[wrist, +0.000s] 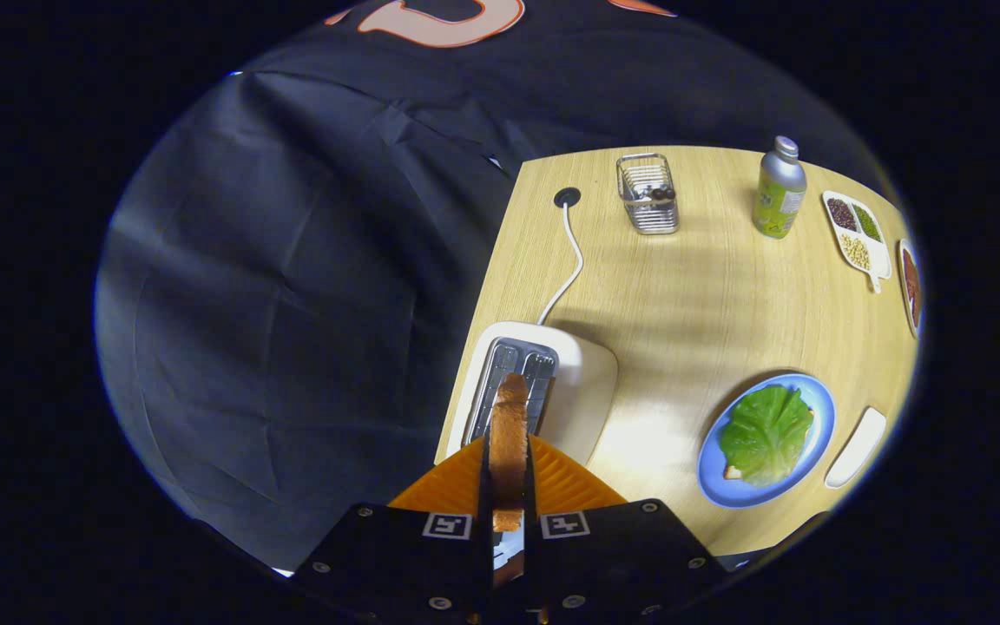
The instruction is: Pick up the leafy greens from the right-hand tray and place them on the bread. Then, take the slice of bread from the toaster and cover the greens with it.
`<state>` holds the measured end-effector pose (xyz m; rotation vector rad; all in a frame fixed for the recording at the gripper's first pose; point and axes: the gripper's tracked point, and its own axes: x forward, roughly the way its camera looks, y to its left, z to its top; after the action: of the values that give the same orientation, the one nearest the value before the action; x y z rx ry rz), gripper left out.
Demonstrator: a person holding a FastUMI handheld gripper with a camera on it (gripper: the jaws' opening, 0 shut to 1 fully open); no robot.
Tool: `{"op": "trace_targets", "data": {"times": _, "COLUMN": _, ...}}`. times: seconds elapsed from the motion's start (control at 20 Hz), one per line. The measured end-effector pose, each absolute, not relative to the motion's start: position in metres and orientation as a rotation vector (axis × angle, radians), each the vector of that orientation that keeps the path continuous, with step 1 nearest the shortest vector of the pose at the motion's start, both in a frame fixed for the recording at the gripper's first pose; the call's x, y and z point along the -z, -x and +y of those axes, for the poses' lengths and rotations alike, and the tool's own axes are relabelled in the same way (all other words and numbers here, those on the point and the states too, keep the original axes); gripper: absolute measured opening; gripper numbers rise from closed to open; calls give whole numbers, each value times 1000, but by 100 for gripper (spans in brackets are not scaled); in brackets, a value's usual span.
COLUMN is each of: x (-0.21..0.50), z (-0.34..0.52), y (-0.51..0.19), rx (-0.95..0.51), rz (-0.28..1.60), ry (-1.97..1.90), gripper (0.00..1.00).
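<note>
We log gripper (pixel 509 486): fingers closed narrow on slice of bread (pixel 509 434), held edge-on and upright between them, above toaster (pixel 543 386). Toaster: white, slot grille visible beyond slice, cord (pixel 571 260) running to hole in table (pixel 691 304). We note blue plate (pixel 819 408) right of toaster, well apart; leafy greens (pixel 765 434) lie on bread (pixel 733 472) there, crust corner showing. White tray (pixel 856 447) just beside plate. Far side: wire basket (pixel 648 193), bottle (pixel 779 189), divided dish (pixel 858 233) with beans.
</note>
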<state>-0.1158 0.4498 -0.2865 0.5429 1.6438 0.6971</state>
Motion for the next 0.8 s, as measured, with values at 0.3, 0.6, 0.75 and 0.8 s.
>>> {"op": "trace_targets", "data": {"times": 0.3, "x": 251, "z": 389, "y": 100, "rx": -680, "rz": 1555, "ry": -699, "gripper": 15}}
{"op": "trace_targets", "data": {"times": 0.6, "x": 256, "z": 321, "y": 98, "rx": -633, "rz": 1473, "ry": -711, "gripper": 14}}
{"op": "trace_targets", "data": {"times": 0.75, "x": 269, "z": 297, "y": 108, "rx": -614, "rz": 1472, "ry": -718, "gripper": 14}}
{"op": "trace_targets", "data": {"times": 0.8, "x": 275, "z": 290, "y": 111, "rx": -604, "rz": 1475, "ry": -715, "gripper": 14}}
